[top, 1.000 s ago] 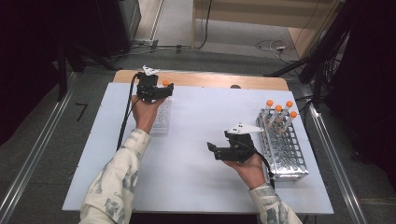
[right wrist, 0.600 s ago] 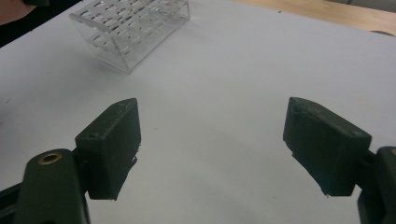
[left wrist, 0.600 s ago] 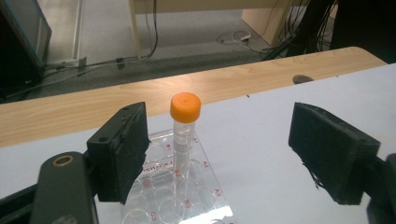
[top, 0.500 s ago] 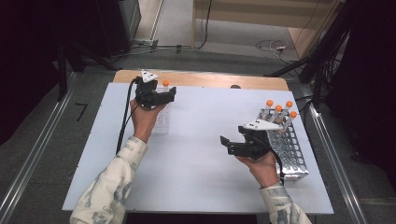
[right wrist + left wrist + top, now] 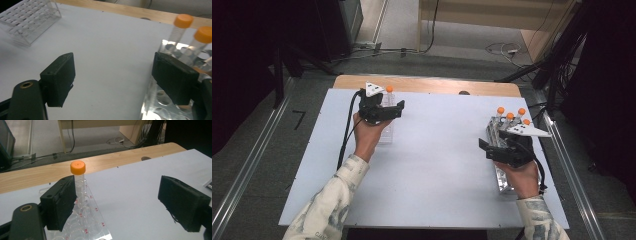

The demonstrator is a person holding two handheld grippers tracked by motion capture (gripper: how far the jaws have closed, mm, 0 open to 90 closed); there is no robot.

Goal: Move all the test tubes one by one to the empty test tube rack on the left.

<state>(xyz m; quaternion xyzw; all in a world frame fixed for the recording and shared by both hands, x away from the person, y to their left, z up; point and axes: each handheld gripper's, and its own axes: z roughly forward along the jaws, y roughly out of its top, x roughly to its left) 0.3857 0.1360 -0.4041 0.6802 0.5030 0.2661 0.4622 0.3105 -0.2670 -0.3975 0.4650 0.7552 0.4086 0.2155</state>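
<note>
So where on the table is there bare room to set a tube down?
The white table top is bare between the clear rack and the metal rack, and along the near edge. It is crowded at both racks, where the grippers are.

metal rack [image 5: 160,105] cut off, clear rack [image 5: 385,131] partly hidden

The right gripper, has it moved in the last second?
Yes. The right gripper has slid toward the table's right edge and now sits over the metal rack, where before it was beside the rack's left side.
</note>
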